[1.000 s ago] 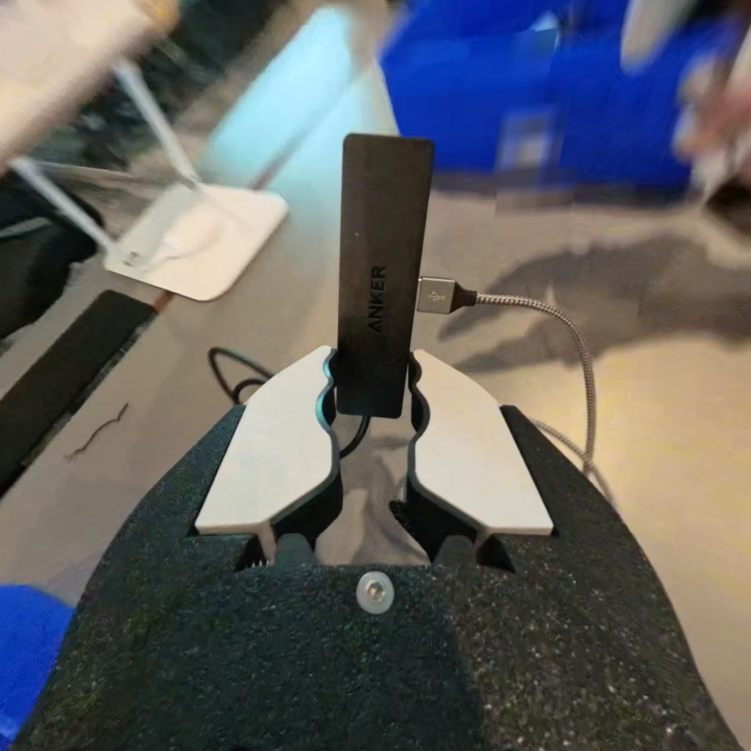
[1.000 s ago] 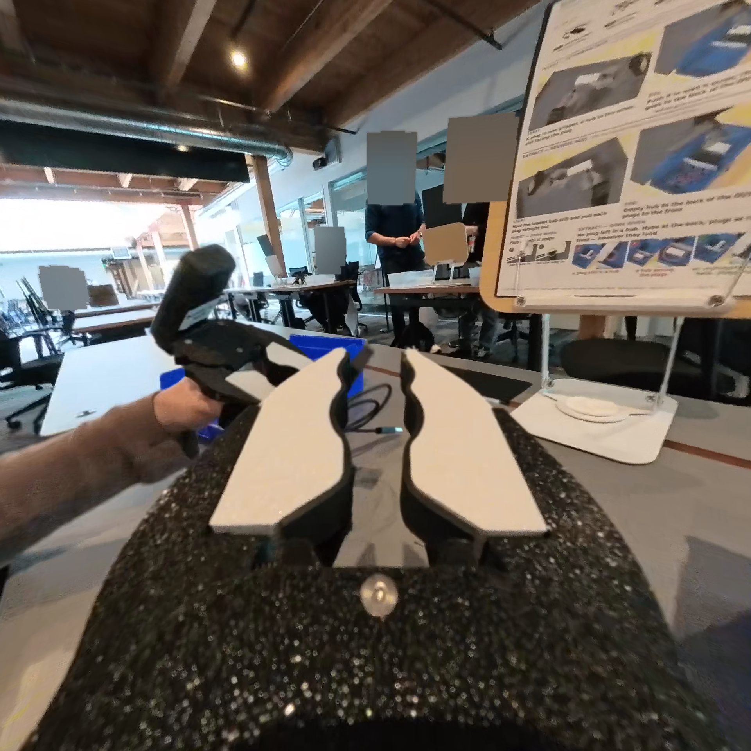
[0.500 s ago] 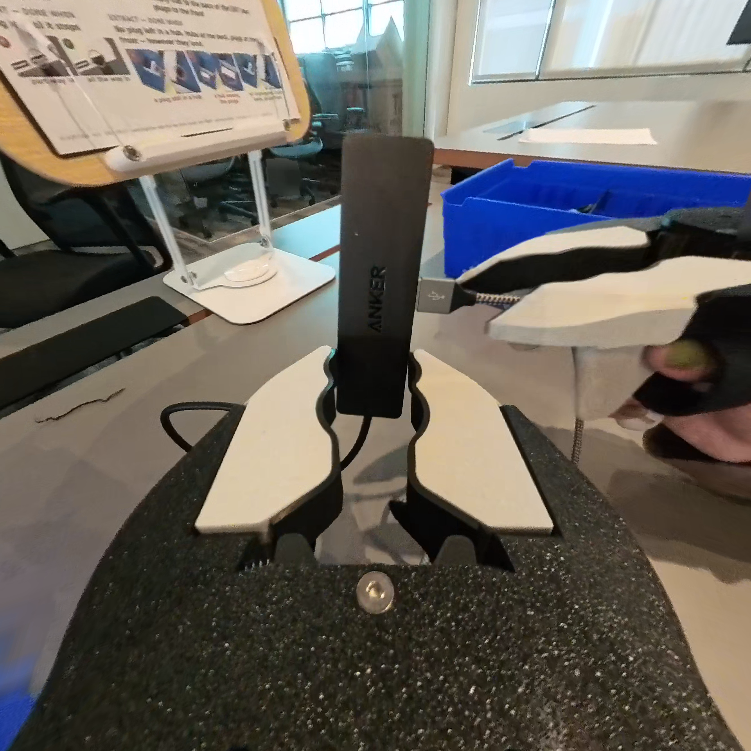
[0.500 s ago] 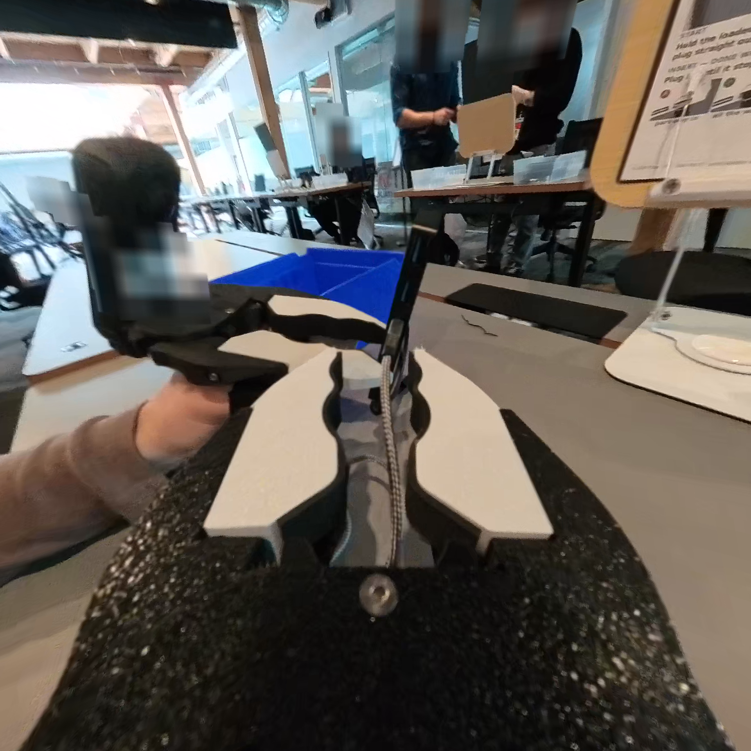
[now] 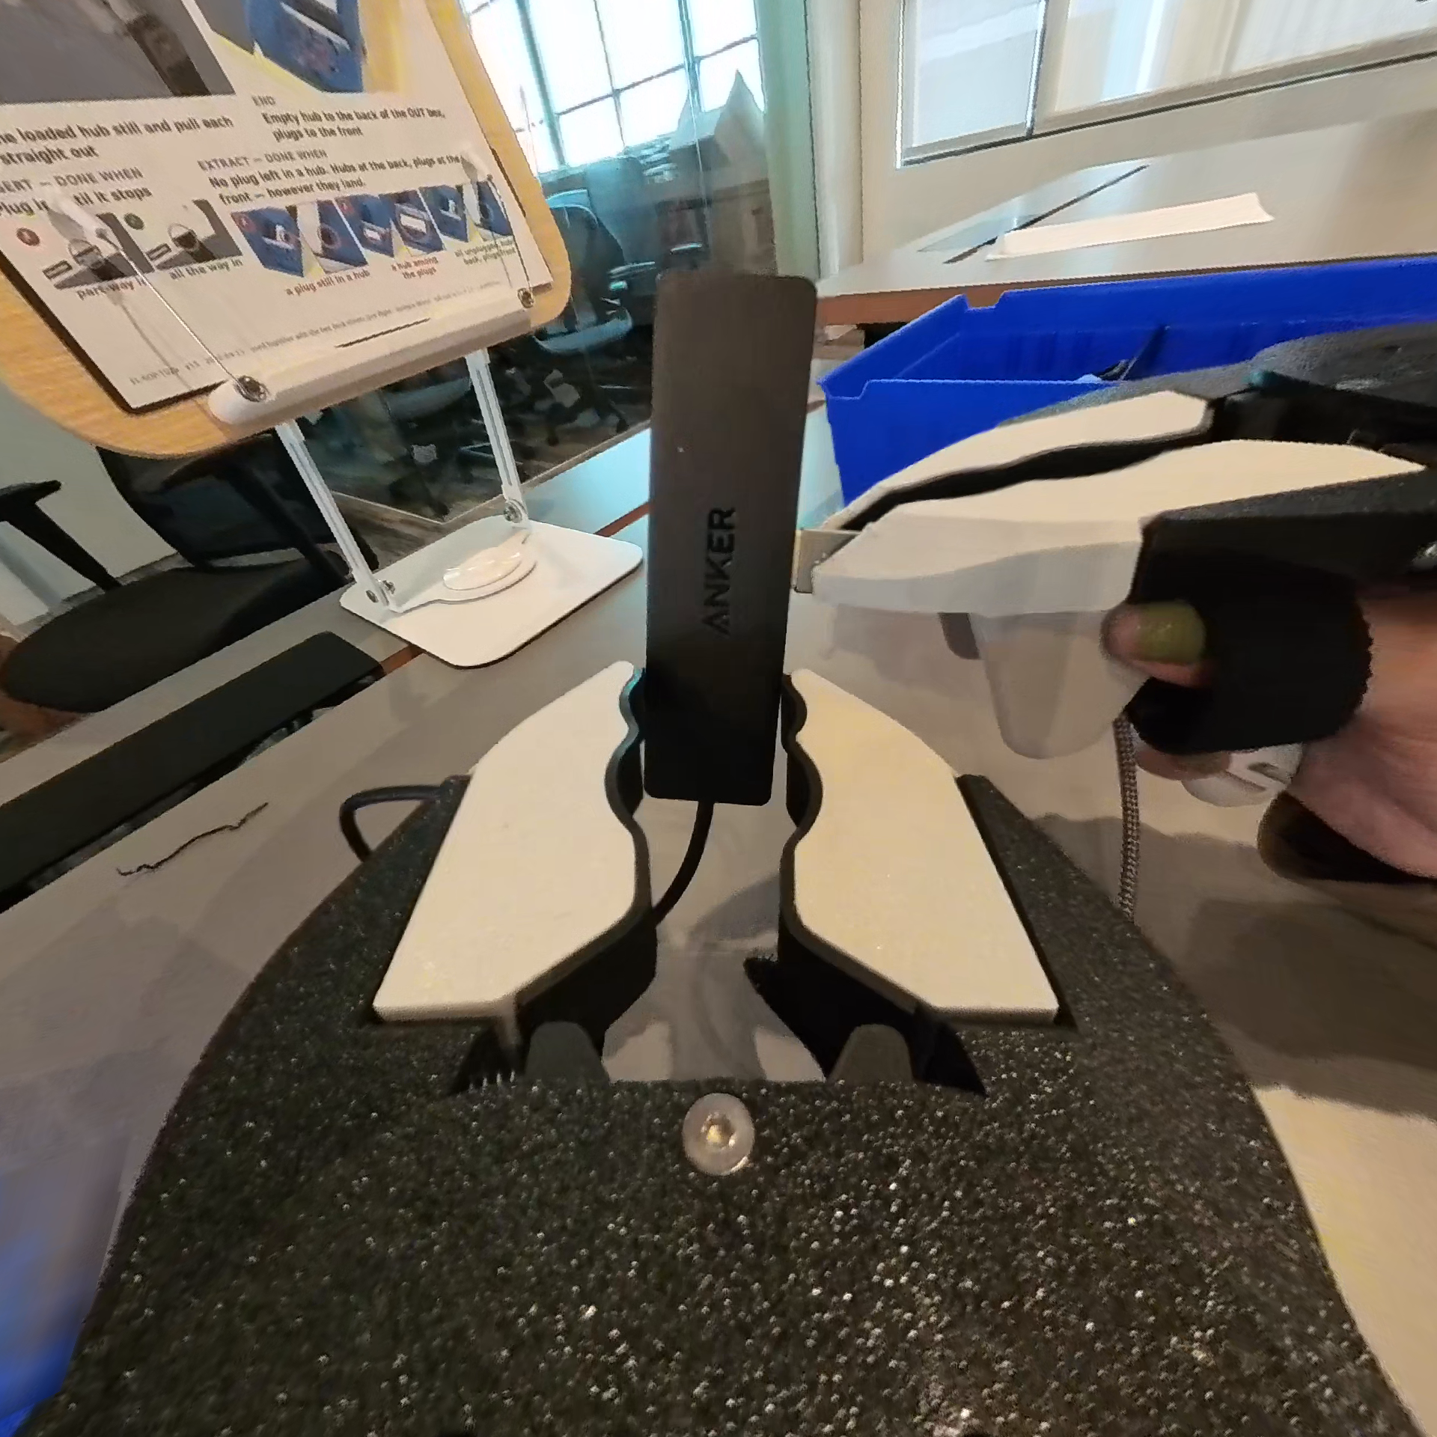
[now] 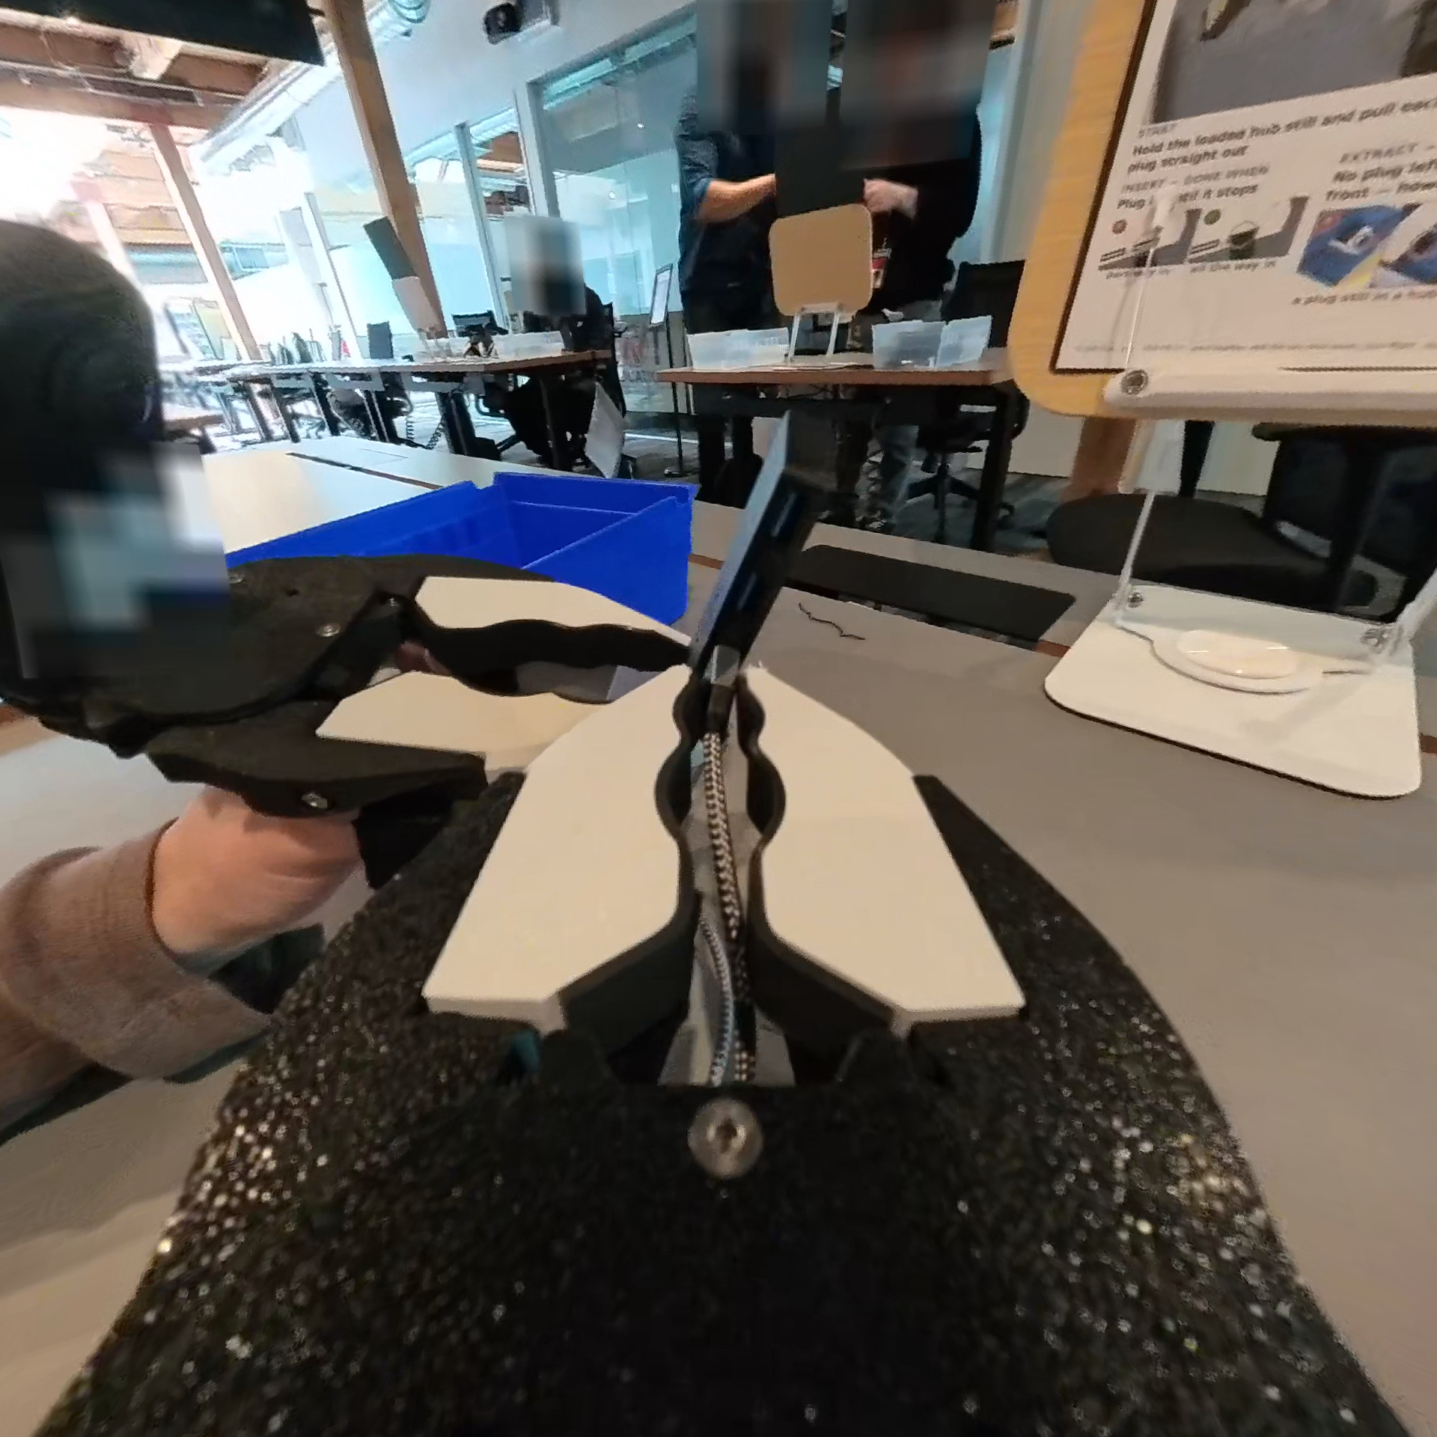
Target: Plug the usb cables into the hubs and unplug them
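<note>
Holding the flat black rectangular USB hub (image 5: 727,529) upright by its lower end, the left hand-held gripper (image 5: 711,739) has its white fingers pinched against the hub's two narrow edges. This leaves the side ports clear and gives a fixed body to pull against. The hub's own thin black lead (image 5: 684,863) drops between the fingers toward the grey worktop (image 5: 256,777).

The right hand-held gripper (image 6: 719,684) comes in from the hub's side, fingers pressed together on the silver metal USB plug (image 5: 812,548) of the grey braided cable (image 6: 723,855). Only a short stub of the plug shows between the fingertips and the hub, so it looks seated in a side port. The braid runs back along the finger channel, in line with the plug; probably so that a pull goes straight out and does not lever the port.

Judgement: unplugging step, grip made, plug not yet withdrawn.

Behind, well apart from both tools, stand a blue plastic divided bin (image 6: 575,536) and an instruction sheet on a wooden board with white stand (image 5: 256,256). A black strip mat (image 5: 155,754) lies near the worktop's far edge.
</note>
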`<state>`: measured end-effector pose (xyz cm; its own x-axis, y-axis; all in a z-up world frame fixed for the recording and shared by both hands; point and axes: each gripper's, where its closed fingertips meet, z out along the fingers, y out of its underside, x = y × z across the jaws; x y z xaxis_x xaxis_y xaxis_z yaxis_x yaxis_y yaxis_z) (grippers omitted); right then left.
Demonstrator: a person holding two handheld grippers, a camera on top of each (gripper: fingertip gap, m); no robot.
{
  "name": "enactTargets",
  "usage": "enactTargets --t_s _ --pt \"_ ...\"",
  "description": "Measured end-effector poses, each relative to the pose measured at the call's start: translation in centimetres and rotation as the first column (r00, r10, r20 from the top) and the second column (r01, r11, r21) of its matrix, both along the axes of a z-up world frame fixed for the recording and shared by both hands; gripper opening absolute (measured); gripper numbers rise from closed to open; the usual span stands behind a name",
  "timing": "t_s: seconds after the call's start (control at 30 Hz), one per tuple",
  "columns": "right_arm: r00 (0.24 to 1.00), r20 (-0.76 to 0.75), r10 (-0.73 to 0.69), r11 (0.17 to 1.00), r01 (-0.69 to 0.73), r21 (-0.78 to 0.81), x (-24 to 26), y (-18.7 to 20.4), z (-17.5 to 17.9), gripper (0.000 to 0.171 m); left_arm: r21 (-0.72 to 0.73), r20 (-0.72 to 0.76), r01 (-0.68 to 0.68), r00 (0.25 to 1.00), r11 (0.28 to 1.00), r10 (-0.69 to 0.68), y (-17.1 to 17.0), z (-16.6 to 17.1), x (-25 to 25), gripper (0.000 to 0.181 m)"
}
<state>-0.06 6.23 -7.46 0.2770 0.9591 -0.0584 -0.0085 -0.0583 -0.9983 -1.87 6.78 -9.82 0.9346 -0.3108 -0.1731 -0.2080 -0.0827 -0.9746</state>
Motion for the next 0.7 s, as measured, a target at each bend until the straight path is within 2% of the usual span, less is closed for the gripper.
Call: enactTargets --t_s 0.17,0.27,0.33,0.4,0.53,0.7 --pt "0.999 -0.015 0.036 0.998 -0.037 -0.046 0.1 -0.2 0.1 0.006 0.018 0.002 0.014 1.000 1.000 -0.014 0.0 0.0 0.2 0.032" --pt "0.996 -0.005 0.085 0.996 -0.085 -0.011 0.5 -0.5 0.5 0.005 0.032 -0.015 0.100 0.995 0.994 -0.099 -0.3 0.2 1.0 0.035" --pt "0.984 0.018 0.176 0.984 -0.177 0.027 1.0 -1.1 0.8 0.005 0.019 0.056 0.194 0.979 0.981 -0.195 -0.9 0.8 1.7 0.061" --pt "0.966 0.043 0.256 0.966 -0.258 0.032 1.8 -1.5 0.9 0.005 0.029 0.159 0.312 0.936 0.950 -0.313 -1.8 1.8 2.4 0.071" --pt "0.884 0.051 0.464 0.885 -0.465 0.022 3.1 -3.7 1.1 0.004 -0.008 0.275 0.524 0.820 0.852 -0.502 -3.9 2.0 3.8 0.054" --pt "0.820 0.111 0.561 0.823 -0.567 0.028 3.2 -5.6 0.3 0.005 -0.062 0.340 0.688 0.696 0.723 -0.632 -5.9 1.4 5.9 0.038"
